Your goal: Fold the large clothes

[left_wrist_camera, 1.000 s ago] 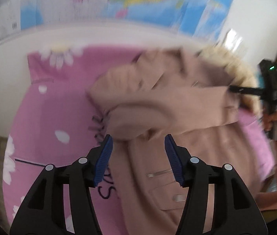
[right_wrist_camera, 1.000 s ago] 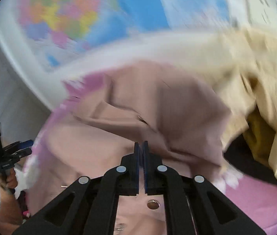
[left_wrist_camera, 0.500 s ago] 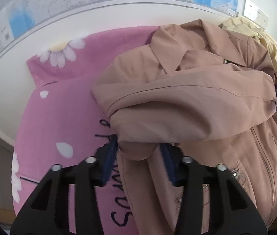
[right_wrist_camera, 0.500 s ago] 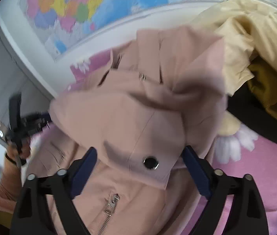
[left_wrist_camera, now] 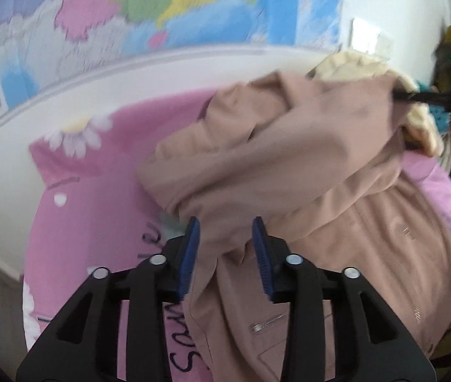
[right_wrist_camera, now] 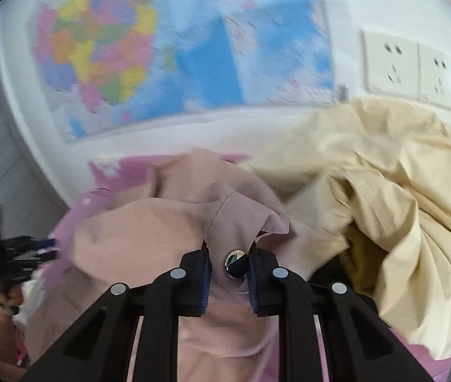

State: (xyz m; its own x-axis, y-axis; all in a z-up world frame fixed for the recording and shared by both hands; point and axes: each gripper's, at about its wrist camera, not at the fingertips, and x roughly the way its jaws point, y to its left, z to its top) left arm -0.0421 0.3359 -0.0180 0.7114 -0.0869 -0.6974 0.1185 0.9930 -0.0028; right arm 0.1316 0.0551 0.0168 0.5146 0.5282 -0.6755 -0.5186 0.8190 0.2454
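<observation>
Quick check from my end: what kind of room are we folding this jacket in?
Probably a bedroom or a home-style room. The tan jacket lies on a pink daisy-print sheet like bedding, a colourful map hangs on the wall with wall sockets beside it, and more clothes, such as a cream garment, are piled nearby.

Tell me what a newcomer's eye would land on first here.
The tan jacket heaped on the pink sheet, one cuff with its snap between the right gripper's fingers. Behind it, a colourful map covers the wall, and a cream garment is piled to the jacket's right.
</observation>
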